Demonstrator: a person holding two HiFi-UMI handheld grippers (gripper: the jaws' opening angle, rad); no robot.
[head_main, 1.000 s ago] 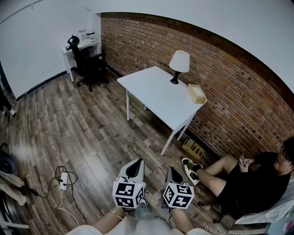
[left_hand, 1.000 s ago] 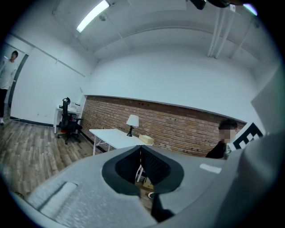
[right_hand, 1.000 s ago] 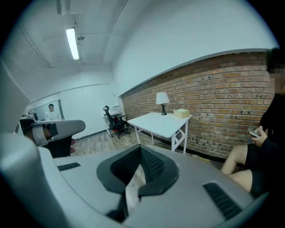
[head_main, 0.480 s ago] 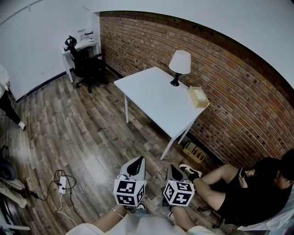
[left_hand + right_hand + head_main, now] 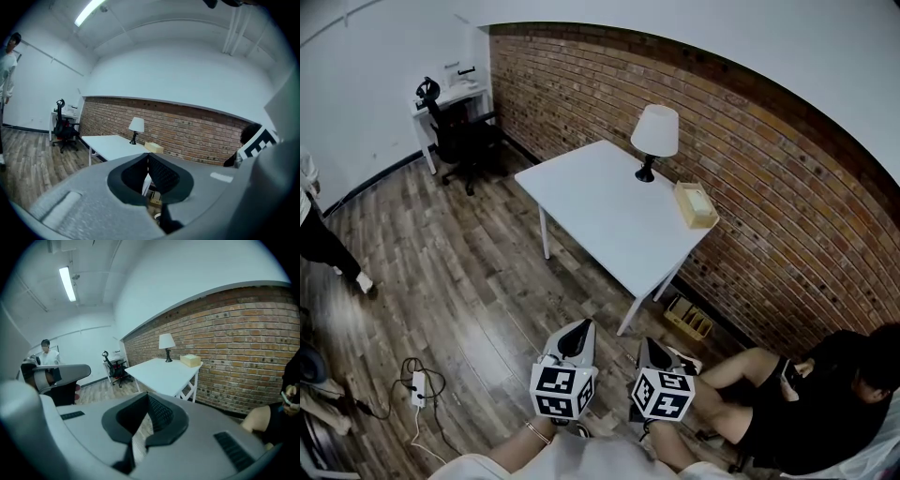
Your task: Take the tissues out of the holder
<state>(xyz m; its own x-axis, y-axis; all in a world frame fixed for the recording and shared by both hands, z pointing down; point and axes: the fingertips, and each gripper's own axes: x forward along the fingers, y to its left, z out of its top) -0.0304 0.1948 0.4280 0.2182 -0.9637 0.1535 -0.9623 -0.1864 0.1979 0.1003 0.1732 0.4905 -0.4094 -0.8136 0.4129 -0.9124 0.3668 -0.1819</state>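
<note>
Left tongs and right tongs both closed and empty, well short of the worktop.

My left tongs are pressed together with nothing between them, held low above the wooden floor. Ahead, the white worktop stands against the brick wall. My right tongs are likewise closed on nothing. On the worktop a lamp stands near the wall, and the tan tissue holder sits just to its right at the far corner, well apart from both tongs. A seated person is at the right edge.
</note>
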